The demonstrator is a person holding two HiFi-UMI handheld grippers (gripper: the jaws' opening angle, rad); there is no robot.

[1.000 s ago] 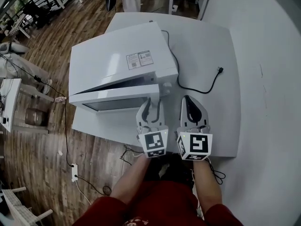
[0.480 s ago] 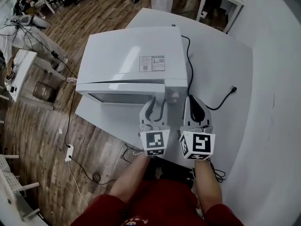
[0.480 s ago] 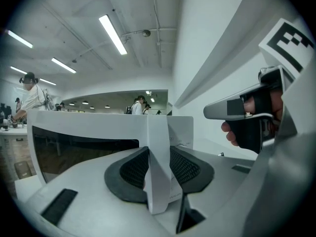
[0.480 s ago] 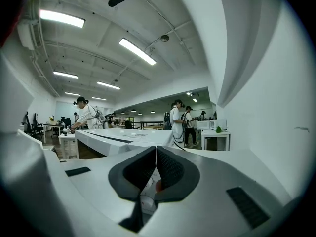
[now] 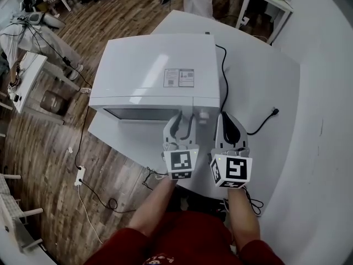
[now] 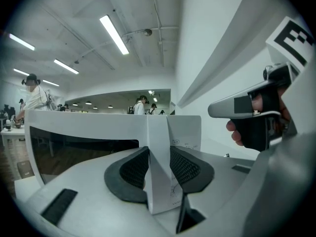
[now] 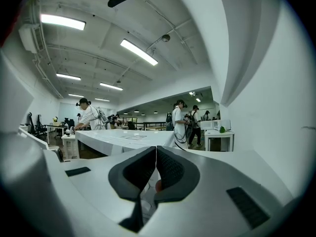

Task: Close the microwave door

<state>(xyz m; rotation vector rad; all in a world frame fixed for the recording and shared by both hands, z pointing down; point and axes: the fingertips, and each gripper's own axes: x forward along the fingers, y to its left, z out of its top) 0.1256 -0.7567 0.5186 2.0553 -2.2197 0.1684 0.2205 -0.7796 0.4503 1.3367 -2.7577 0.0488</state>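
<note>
Nearest the person, the right gripper [image 5: 228, 123] has its jaws pressed together on nothing and sits just beside the left gripper [image 5: 181, 125]. The left gripper's pads [image 6: 132, 169] pinch the right edge of the microwave door [image 5: 144, 114]. The door looks flush against the front of the white microwave [image 5: 157, 65], which stands on a white table [image 5: 253, 76] with its black cable [image 5: 261, 123] trailing to the right past the grippers, and a wood floor [image 5: 110, 15] lies beyond.

A wood floor [image 5: 38, 148], white wall [image 7: 276, 83] and ceiling strip lights [image 7: 138, 52] surround.
</note>
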